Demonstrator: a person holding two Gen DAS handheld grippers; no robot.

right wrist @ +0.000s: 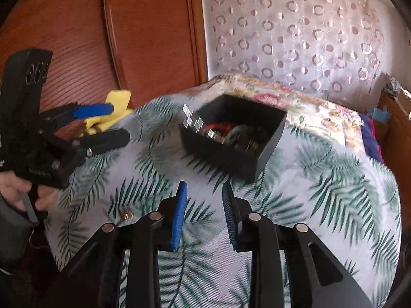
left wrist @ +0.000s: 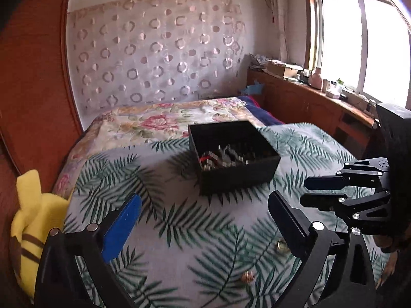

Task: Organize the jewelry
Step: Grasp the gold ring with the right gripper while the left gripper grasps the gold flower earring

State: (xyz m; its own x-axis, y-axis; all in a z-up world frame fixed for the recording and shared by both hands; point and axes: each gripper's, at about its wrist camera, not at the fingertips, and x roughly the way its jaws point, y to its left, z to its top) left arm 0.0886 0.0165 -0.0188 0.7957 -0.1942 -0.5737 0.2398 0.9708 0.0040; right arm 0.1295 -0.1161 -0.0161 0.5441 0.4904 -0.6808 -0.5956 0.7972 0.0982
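A black open box (left wrist: 239,179) sits on the palm-leaf blanket (left wrist: 179,231) and holds a tangle of jewelry (left wrist: 221,156). Two small gold pieces (left wrist: 281,246) (left wrist: 248,277) lie loose on the blanket near me. My left gripper (left wrist: 204,200) is open wide above the blanket in front of the box, with nothing between its fingers. My right gripper (right wrist: 204,184) is open by a narrow gap and empty, pointing at the box (right wrist: 226,161). The right wrist view shows the left gripper (right wrist: 120,122) at far left, held by a hand, and one gold piece (right wrist: 127,215).
A yellow plush toy (left wrist: 33,220) lies at the bed's left edge against a wooden wardrobe (left wrist: 33,77). A floral quilt (left wrist: 154,120) covers the far bed. A cluttered wooden ledge (left wrist: 308,87) runs under the window on the right.
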